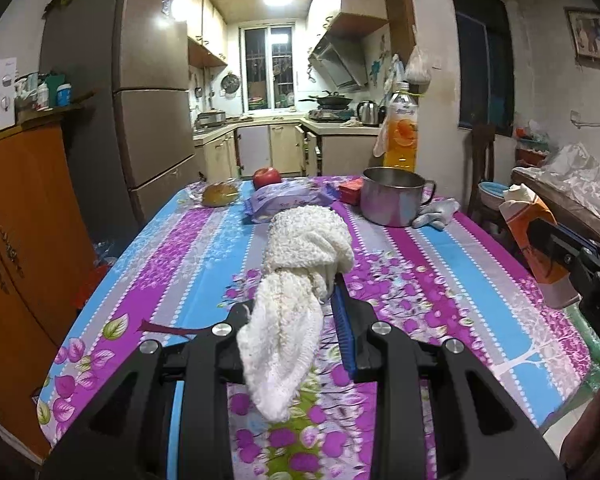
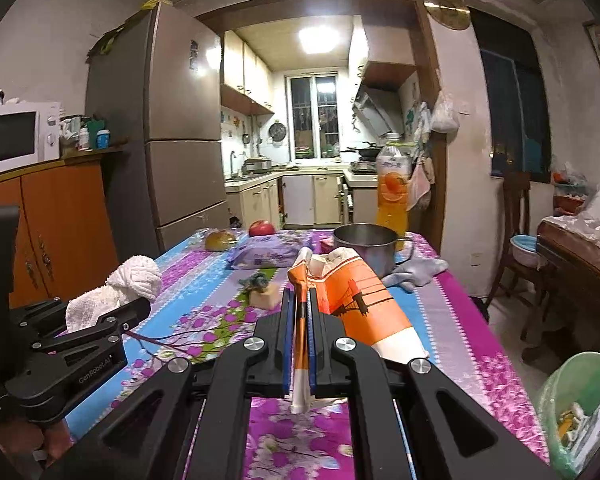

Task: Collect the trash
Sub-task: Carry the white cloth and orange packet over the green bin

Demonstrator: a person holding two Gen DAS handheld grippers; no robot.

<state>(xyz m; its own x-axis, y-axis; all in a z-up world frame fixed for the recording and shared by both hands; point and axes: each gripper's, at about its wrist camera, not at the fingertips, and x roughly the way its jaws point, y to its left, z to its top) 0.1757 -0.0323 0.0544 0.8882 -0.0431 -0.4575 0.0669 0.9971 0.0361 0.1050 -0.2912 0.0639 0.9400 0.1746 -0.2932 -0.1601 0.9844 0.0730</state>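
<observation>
My left gripper (image 1: 300, 300) is shut on a white terry cloth (image 1: 300, 248) and holds it above the flowered tablecloth (image 1: 180, 264). It also shows at the left of the right wrist view (image 2: 136, 304) with the cloth (image 2: 132, 280). My right gripper (image 2: 300, 300) is shut on a crushed orange-and-white paper cup (image 2: 356, 300), held over the table's right side. The cup also shows at the right of the left wrist view (image 1: 528, 224). A green-lined trash bin (image 2: 580, 412) with scraps in it stands on the floor beside the table at lower right.
On the table stand a steel pot (image 1: 392, 196), an orange drink bottle (image 1: 400, 132), a purple wipes pack (image 1: 288, 200), an apple (image 1: 266, 177), a bun (image 1: 219, 194), a grey rag (image 1: 436, 212) and a yellow sponge scrap (image 2: 264, 294). An orange cabinet (image 1: 20, 216) stands left.
</observation>
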